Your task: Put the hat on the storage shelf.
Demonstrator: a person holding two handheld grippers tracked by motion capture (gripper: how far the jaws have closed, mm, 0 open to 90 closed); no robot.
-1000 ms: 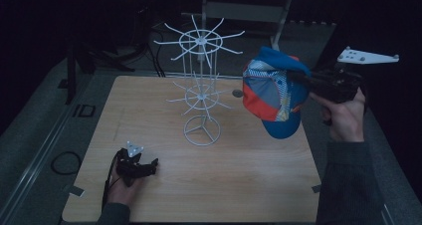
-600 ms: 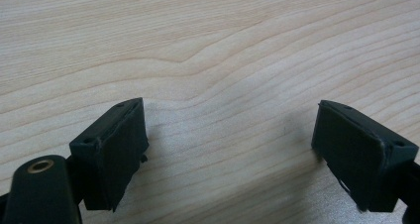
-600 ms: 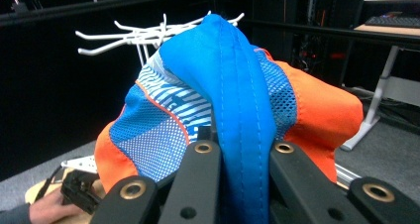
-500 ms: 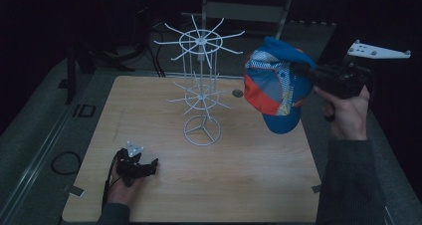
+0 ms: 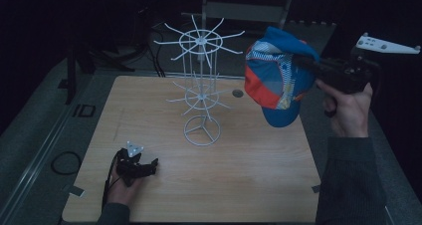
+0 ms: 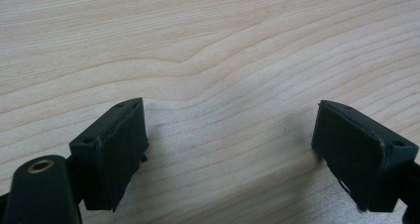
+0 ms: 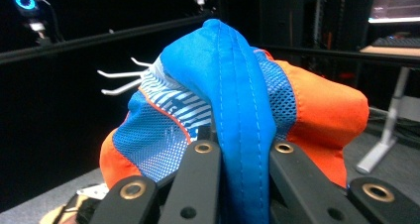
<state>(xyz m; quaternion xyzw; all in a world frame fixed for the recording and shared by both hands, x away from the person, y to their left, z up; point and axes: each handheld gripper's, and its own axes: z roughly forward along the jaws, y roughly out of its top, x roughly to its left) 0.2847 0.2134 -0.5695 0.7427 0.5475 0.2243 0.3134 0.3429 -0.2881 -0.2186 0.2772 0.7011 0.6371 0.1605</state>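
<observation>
Raised higher, right tongs (image 5: 304, 64) grip cap (image 5: 275, 78) beside rack (image 5: 200, 85).

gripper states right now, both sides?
Left gripper: open, holding nothing, resting low on the table.
Right gripper: closed on the cap, held up in the air beside the wire rack.

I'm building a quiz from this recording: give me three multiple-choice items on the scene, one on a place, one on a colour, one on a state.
1. Where is the left gripper?
A. low on the table's near left part
B. atop the rack
C. beside the cap

2. What colours is the cap?
A. green, black
B. blue, orange, white
C. all red

3. What state is the right gripper in?
A. open, empty
B. shut on the cap
C. lying on the table

Key: A, it sits on the wooden table; B, its panels show them; B, its jaws pinch blue fabric.
</observation>
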